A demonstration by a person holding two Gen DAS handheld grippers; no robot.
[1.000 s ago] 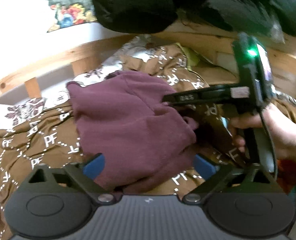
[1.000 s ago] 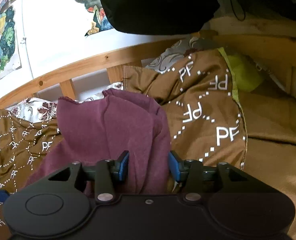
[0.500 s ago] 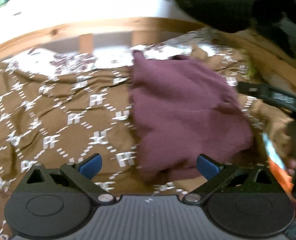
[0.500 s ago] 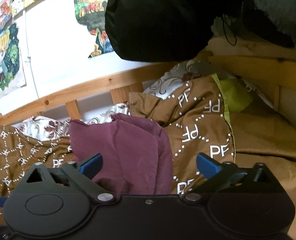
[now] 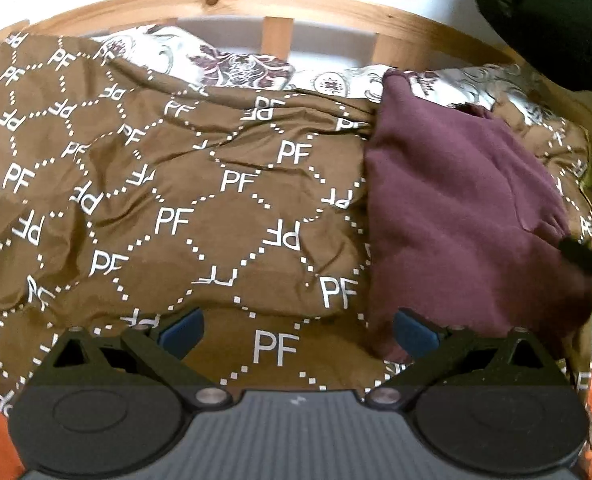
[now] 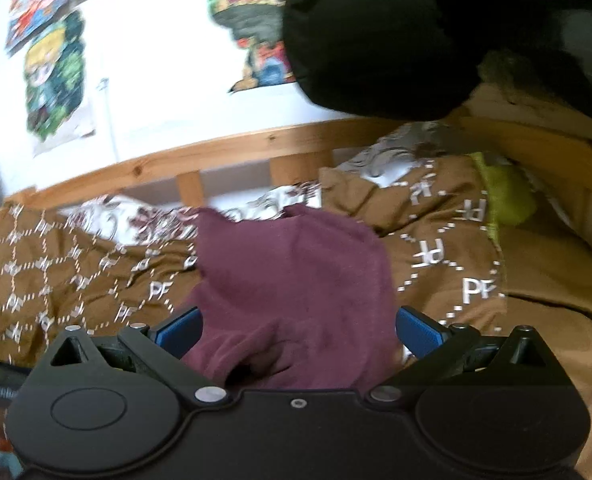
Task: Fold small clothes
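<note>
Bed, brown bedspread [image 5: 223, 216] printed with white "PF" lettering, rumpled. Wooden bed rail [image 5: 279, 4] bounds the far edge; patterned white sheet [image 5: 235, 68] shows between rail and bedspread. Wide stretch of bare bedspread lies open to the left of the garment in the left wrist view. A large black soft mass [image 6: 376, 36] overhangs the far right corner; posters [image 6: 51, 80] on the wall behind.

Maroon garment [image 5: 456, 216] lies bunched on the bedspread, right of centre in the left wrist view, its far corner reaching the patterned sheet.

Left gripper [image 5: 298, 330]: tilted steeply down at the bed, jaws spread wide, nothing between them but bare bedspread. Its right fingertip sits at the garment's near left edge; contact cannot be told.

Right gripper [image 6: 298, 330]: angled more shallowly, jaws at full spread. The garment [image 6: 296, 280] lies between and beyond the fingers, pads clear of the cloth.

Change from a second ago: right gripper was clamped on a fold of the garment; it has let go and the jaws have been opening. Left view has swung off the garment toward open bedspread. The right gripper shows only as a dark sliver [image 5: 588, 260] at that view's right edge.
</note>
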